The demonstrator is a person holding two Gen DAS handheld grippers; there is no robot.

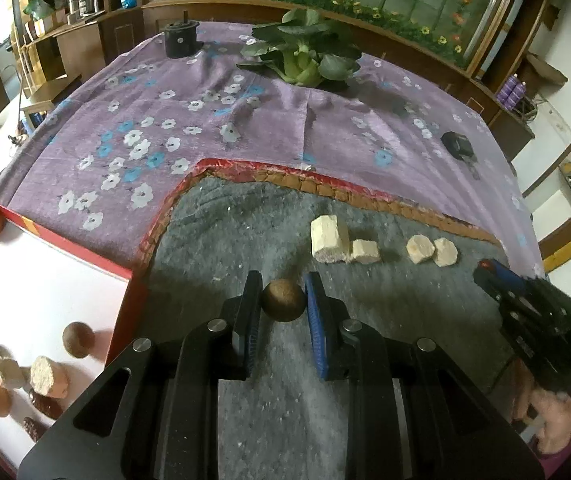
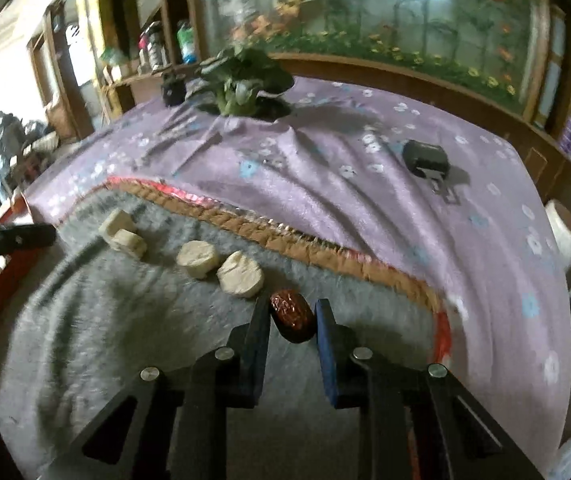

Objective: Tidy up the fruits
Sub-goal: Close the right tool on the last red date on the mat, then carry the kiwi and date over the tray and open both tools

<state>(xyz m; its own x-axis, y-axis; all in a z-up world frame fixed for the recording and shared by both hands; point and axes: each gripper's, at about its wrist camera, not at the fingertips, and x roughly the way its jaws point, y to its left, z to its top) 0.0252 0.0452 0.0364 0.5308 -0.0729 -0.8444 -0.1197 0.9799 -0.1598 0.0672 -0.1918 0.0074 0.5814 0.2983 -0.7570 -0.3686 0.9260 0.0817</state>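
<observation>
- The left gripper [image 1: 283, 300] pinches a brown round fruit [image 1: 283, 300] above the grey mat [image 1: 213, 248], apparently for sorting.
- The right gripper [image 2: 291, 316] clamps one red date [image 2: 291, 315] beside the row.
- Four pale chunks [image 1: 328, 239] sit lined on the mat, seemingly grouped by kind.
- The white tray [image 1: 45, 280] holds roughly seven unsorted pieces.

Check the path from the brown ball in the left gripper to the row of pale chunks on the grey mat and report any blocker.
Nothing visible blocks it. The left gripper holds the brown ball, and only bare grey mat lies between it and the pale chunks ahead to the right.
</observation>
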